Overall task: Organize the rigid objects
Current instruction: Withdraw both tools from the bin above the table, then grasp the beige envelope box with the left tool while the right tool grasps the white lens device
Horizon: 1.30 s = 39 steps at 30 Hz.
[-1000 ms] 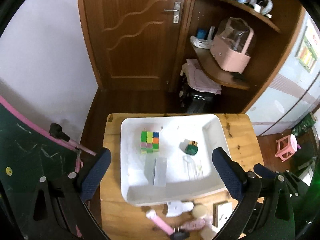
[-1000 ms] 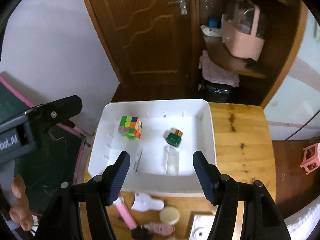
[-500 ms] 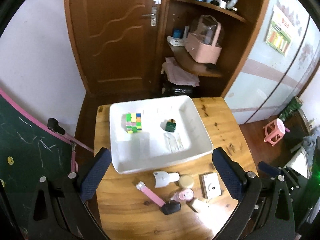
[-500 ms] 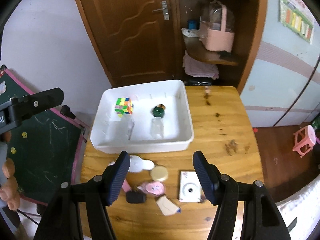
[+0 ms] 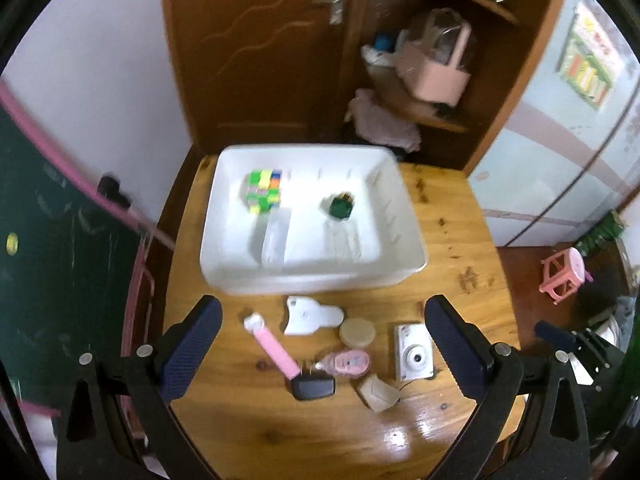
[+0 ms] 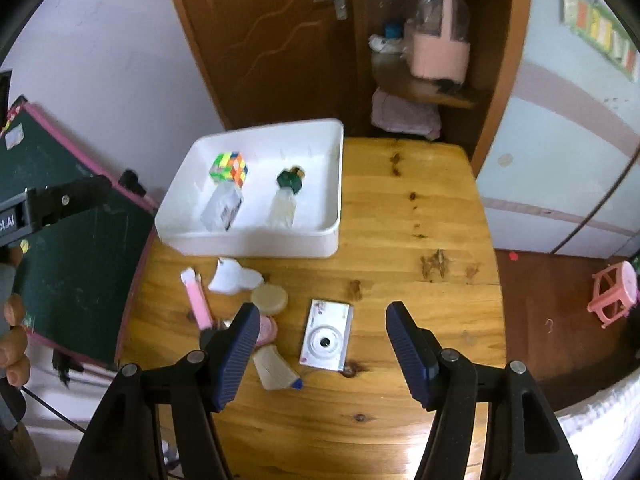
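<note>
The right gripper (image 6: 320, 348) has its dark blue fingers (image 6: 236, 356) apart and empty above the wooden surface (image 6: 400, 240), with the small white camera (image 6: 326, 340) lying between them. The left gripper (image 5: 322, 350) is also spread and empty over the loose small items, and the white plastic tray (image 5: 320, 280) lies beyond them.

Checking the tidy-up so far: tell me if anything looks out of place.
Yes. The tray holds only a cube, two clear cases and a green bottle. The camera, pink stick, round tin and other small items lie scattered on the table in front of it.
</note>
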Available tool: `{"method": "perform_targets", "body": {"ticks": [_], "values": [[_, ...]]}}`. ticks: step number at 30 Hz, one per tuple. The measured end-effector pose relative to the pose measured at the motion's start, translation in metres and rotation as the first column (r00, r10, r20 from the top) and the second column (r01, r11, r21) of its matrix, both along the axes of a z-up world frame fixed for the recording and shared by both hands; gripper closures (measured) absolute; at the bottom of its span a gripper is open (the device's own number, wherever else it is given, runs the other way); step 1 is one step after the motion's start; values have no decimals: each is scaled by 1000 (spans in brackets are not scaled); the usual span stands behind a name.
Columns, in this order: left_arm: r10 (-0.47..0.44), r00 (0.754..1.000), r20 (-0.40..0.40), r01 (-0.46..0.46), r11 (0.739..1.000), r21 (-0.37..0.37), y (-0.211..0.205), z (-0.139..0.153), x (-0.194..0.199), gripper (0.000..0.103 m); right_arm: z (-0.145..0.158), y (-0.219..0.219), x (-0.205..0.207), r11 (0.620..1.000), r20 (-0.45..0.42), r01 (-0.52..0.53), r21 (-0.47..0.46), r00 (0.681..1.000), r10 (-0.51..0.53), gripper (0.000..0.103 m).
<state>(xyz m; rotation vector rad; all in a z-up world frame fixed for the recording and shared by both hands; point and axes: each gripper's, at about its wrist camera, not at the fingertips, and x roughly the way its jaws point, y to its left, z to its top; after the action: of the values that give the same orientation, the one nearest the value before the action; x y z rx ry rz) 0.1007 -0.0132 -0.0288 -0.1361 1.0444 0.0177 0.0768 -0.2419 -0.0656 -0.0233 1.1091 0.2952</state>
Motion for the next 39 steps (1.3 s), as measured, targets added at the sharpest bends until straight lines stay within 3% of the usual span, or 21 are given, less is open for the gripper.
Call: {"method": "perform_targets", "body": {"ticks": [4, 7, 13, 19, 28, 36, 39], "values": [[69, 996, -60, -69, 998, 1, -5, -31, -13, 2, -35, -6, 10, 999, -54, -46, -6, 997, 45, 37], [70, 992, -102, -70, 998, 5, -15, -58, -24, 2, -60, -7, 16, 998, -95, -60, 7, 994, 60, 37], [-55, 988, -147, 63, 997, 47, -46, -105, -49, 2, -120, 4, 27, 997, -187, -73, 10, 980, 74, 36], [-200, 958, -206, 201, 979, -14, -61, -142, -59, 2, -158, 18, 30, 997, -261, -72, 25, 962, 76, 36], [-344, 915, -210, 356, 934, 23, -80, -171, -61, 2, -188, 33, 36, 999, -296, -50, -22, 954, 41, 36], [-395, 895, -208, 412, 910, 42, -87, -183, -50, 2, -197, 54, 36, 989, -267, -65, -130, 963, 28, 35], [-417, 884, -211, 436, 899, 49, -89, -185, -45, 2, -197, 55, 35, 984, -252, -74, -163, 967, 31, 42]]}}
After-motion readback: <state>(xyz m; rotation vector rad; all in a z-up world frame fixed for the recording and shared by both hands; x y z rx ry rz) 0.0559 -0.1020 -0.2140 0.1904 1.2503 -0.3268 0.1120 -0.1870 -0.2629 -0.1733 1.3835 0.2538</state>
